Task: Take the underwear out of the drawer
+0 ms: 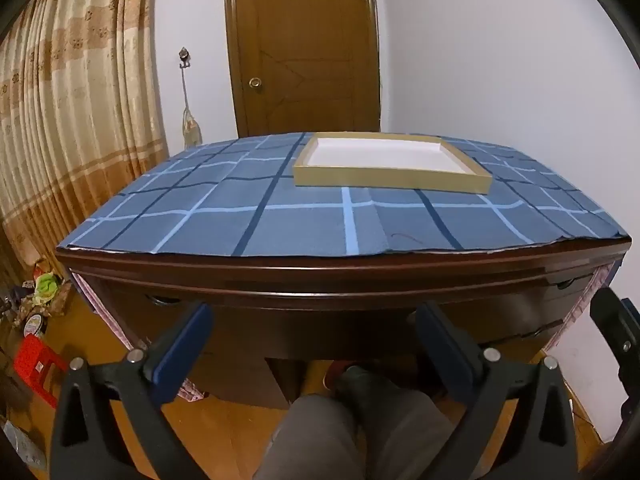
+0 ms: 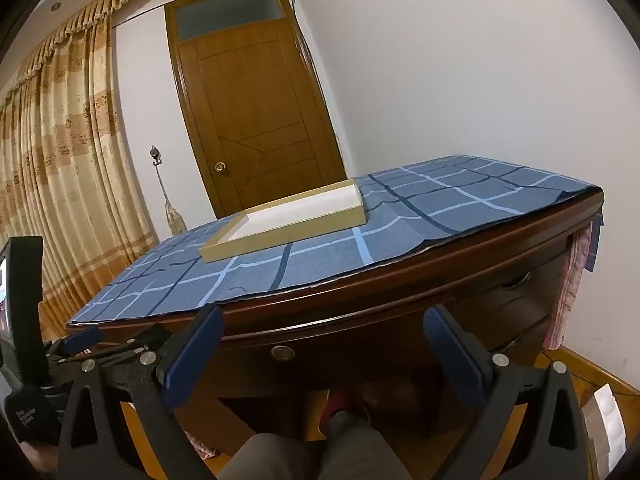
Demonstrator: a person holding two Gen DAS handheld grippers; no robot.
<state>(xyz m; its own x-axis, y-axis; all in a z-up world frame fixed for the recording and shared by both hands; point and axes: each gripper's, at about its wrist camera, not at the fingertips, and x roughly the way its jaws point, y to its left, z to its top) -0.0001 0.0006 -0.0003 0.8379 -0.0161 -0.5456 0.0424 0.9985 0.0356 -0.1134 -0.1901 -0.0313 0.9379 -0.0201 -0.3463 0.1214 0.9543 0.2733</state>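
Dark reddish-brown wood table (image 1: 344,276), its top covered by a blue plaid cloth (image 1: 280,216); all places below are given relative to this table. On the cloth, toward the far edge: one shallow tan tray (image 1: 390,183) with a white inside, nothing in it. In the table's front, below the top: a shut drawer (image 2: 320,344) with a round metal lock (image 2: 283,353); further drawer fronts (image 2: 516,300) with recessed pulls at the right end. Underwear: not seen anywhere (presumably inside a drawer, but no drawer shows its contents). Left gripper (image 1: 314,322): level with the front edge, blue-padded fingers (image 1: 182,354) wide apart, nothing between them, touching nothing. Right gripper (image 2: 324,334): just before the front edge near the lock, fingers (image 2: 452,356) likewise wide apart and bare. Under the table: a person's grey-trousered legs (image 1: 344,432) and wooden floor. Behind the table: a brown door (image 2: 256,128) in a white wall, with a beige patterned curtain (image 2: 52,184) to its left. Pink cloth (image 2: 572,276) hangs at the table's right end.
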